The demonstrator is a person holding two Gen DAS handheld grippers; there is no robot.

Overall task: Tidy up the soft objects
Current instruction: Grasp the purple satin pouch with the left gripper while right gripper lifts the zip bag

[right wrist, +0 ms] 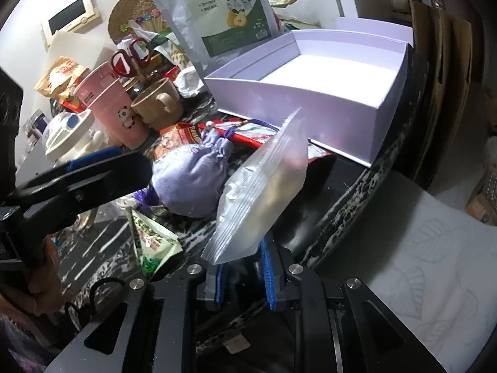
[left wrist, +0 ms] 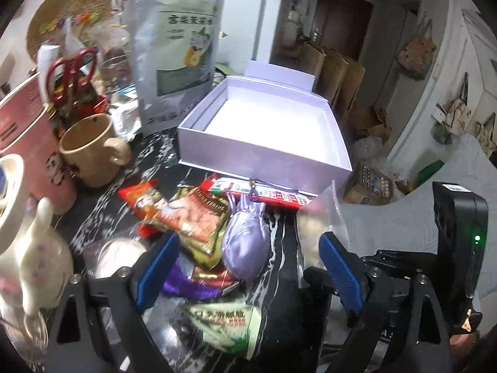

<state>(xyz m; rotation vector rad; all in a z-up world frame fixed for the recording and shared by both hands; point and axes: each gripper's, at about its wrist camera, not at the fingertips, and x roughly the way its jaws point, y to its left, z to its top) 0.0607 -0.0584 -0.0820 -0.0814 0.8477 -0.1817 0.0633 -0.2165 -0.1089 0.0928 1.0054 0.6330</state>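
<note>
An open, empty white box (left wrist: 264, 161) (right wrist: 279, 99) stands at the back of the dark marble table. In front of it lie a lavender drawstring pouch (left wrist: 245, 239) (right wrist: 189, 183), an orange snack packet (left wrist: 192, 217), a long red packet (left wrist: 264, 194) and a green triangular packet (left wrist: 223, 320) (right wrist: 152, 242). My left gripper (left wrist: 248, 248) is open, its blue pads wide on either side of the pouch and packets without touching them. My right gripper (right wrist: 240, 258) is shut on a clear zip bag (right wrist: 264, 192) (left wrist: 320, 217), held tilted up beside the pouch, its top corner near the box's front wall.
A tall silver pear-label pouch (left wrist: 177, 46), a beige mug (left wrist: 90, 149), a pink cup (left wrist: 25, 130), red scissors (left wrist: 71, 71) and a white pot (left wrist: 34, 258) crowd the table's left. The round table edge (right wrist: 357, 205) drops to leaf-patterned fabric (right wrist: 435, 264) on the right.
</note>
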